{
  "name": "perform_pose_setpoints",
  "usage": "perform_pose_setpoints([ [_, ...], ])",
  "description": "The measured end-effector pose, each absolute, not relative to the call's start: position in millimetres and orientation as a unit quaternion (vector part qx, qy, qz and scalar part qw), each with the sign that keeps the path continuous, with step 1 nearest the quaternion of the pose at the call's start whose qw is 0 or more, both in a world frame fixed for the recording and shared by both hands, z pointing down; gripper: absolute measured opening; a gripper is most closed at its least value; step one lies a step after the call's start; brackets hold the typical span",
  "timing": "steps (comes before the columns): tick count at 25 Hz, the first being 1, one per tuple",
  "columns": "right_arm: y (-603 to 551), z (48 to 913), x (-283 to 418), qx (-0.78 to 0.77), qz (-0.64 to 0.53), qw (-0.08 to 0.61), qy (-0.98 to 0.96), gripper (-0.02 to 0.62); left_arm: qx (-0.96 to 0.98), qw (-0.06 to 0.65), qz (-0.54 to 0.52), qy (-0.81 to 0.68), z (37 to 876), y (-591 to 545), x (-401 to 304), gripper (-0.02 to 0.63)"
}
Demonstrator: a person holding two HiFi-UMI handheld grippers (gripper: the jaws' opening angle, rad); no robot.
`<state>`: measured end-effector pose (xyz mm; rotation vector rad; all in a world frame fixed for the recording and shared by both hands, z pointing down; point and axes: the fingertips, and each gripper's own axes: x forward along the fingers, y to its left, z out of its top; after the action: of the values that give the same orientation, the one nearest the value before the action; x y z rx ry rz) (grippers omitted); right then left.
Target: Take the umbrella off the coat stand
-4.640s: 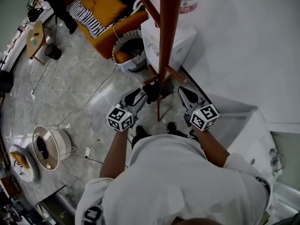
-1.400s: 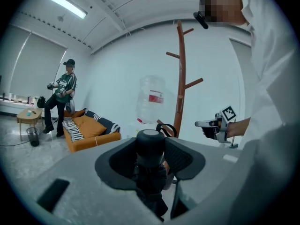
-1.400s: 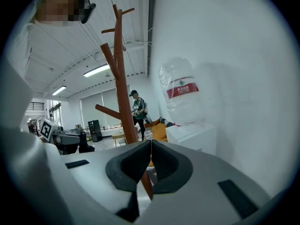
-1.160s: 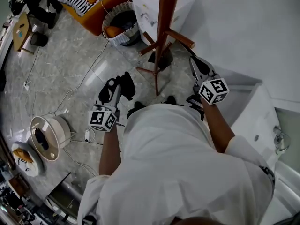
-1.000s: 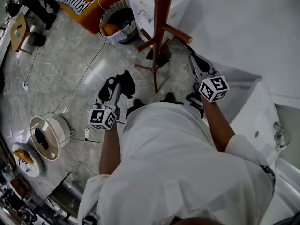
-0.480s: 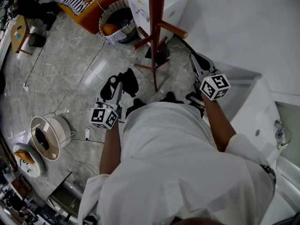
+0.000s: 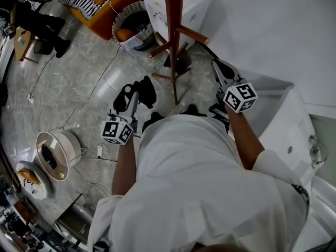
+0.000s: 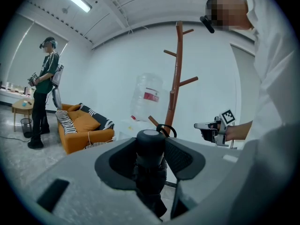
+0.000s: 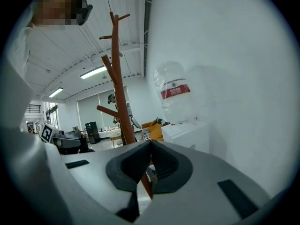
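Clearly off its peg, the folded black umbrella [image 7: 146, 91] sits in the left tongs [image 7: 132, 94], well apart from the brown coat stand [image 7: 173, 35] and to its left in the head view. In the left gripper view the tongs [image 8: 151, 159] are set fairly wide with both dark pads pressed against the umbrella [image 8: 150, 142]. Its rounded end stands up between them and the dark fabric hangs below. The coat stand [image 8: 177, 78] rises behind it. The right tongs [image 7: 218, 67] are held out on the other side of the stand, close to the white wall. In the right gripper view these tongs [image 9: 150, 144] have their tips brought together with nothing gripped, and the coat stand [image 9: 119, 93] is just ahead of them. An orange sofa [image 7: 105, 4] and a woven basket [image 7: 134, 28] lie beyond the stand on the marbled floor [image 7: 79, 88].
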<state>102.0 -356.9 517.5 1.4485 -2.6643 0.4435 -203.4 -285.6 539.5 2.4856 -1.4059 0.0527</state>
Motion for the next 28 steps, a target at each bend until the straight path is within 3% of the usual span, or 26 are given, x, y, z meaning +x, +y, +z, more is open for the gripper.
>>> perform_pose_setpoints([
  [28, -358.1, 523.2, 100.7, 0.458, 0.15, 0.042, -0.875, 0.014, 0.867, 0.17, 0.0, -0.469, 541.6, -281.3, -189.7, 0.193],
])
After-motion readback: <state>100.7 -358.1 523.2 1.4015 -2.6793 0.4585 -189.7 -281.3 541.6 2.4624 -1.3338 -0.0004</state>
